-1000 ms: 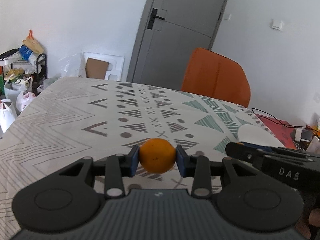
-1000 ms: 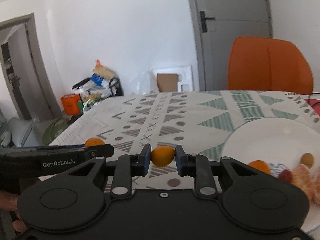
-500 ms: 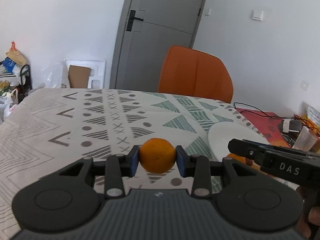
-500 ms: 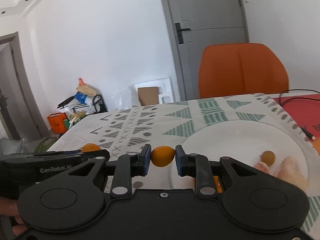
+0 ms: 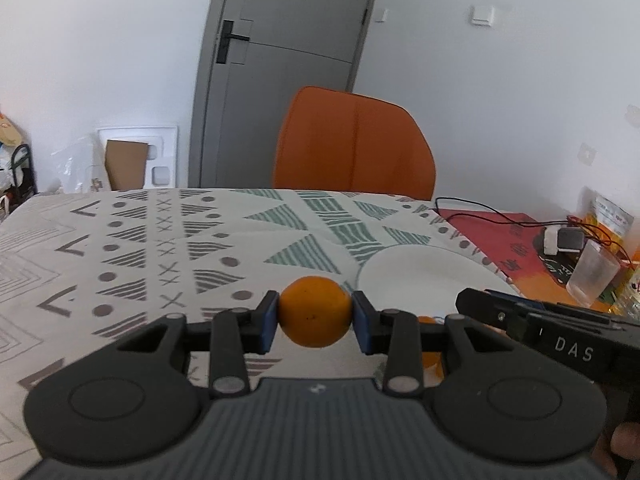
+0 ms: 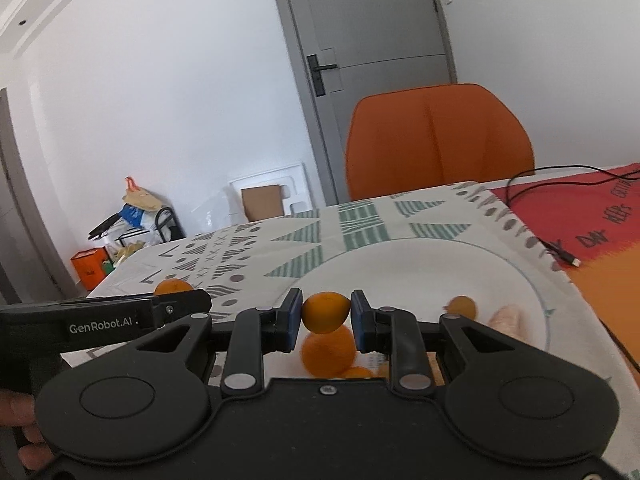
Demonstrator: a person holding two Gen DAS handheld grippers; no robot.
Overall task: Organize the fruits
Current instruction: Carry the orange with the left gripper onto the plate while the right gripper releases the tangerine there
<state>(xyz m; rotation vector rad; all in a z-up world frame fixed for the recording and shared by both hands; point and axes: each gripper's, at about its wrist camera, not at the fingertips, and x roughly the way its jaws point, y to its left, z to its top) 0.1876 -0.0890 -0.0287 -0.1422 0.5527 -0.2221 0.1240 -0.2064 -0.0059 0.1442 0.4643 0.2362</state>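
Observation:
My left gripper (image 5: 315,317) is shut on a round orange (image 5: 314,312), held above the patterned tablecloth just left of the white plate (image 5: 424,276). My right gripper (image 6: 325,314) is shut on a smaller orange fruit (image 6: 325,312) and hangs over the near left part of the white plate (image 6: 420,268). On the plate below it lie a larger orange (image 6: 329,353), a small brown fruit (image 6: 462,306) and a pale peeled piece (image 6: 507,320). The right gripper's body shows at the right of the left wrist view, and the left gripper's body at the left of the right wrist view.
An orange chair (image 5: 354,146) stands at the table's far side before a grey door (image 5: 280,60). A red mat with a black cable (image 6: 560,208) lies right of the plate. A clear plastic cup (image 5: 592,276) and small devices sit far right. Bags and boxes crowd the floor at left.
Both grippers have moved to the right across the table with their fruits still held. The right one now hangs over the plate, and the plate has come closer to the left one.

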